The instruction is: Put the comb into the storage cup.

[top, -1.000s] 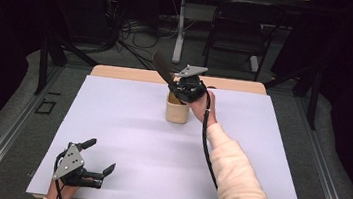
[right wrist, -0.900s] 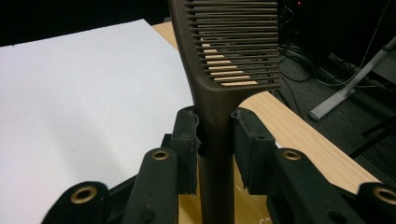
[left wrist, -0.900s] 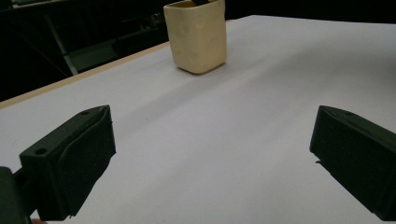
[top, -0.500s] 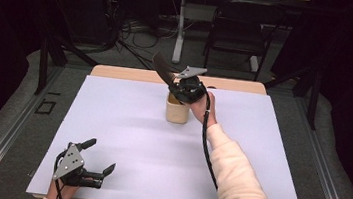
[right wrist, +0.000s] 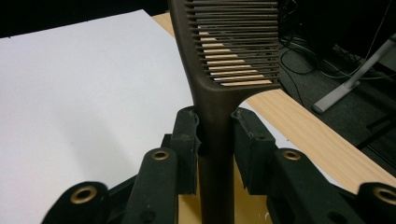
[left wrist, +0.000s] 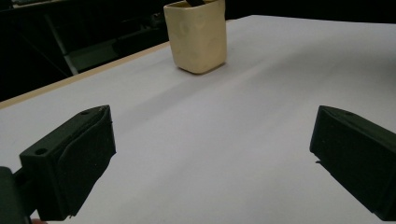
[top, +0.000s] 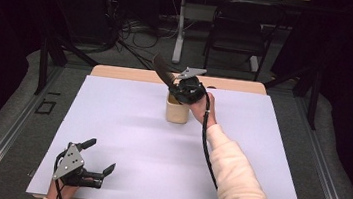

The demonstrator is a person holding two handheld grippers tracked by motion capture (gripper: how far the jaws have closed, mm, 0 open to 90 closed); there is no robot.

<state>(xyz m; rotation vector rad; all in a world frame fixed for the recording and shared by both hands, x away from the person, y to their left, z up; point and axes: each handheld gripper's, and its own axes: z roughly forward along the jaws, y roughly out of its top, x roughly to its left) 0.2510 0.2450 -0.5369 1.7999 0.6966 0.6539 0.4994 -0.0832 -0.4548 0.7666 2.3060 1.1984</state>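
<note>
The right tongs (right wrist: 215,140) were clamped on the handle of the dark brown plastic wide-tooth comb (right wrist: 229,56), held over the cream ceramic cup (top: 177,109) at the far side of the white counter (top: 124,139). The comb appeared light, stiff and smooth, so the thick handle below the teeth was judged the safest hold. The left tongs (top: 97,158) lay open and empty near the front edge.

Brown comb (right wrist: 219,93) seemingly standing in cream cup (top: 177,110)

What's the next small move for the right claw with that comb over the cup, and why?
Probably lower it straight down a little. The right claw is shut on the brown comb by its handle, whose lower end already points into the beige cup. The left claw rests open near the table's front edge, well apart.
</note>
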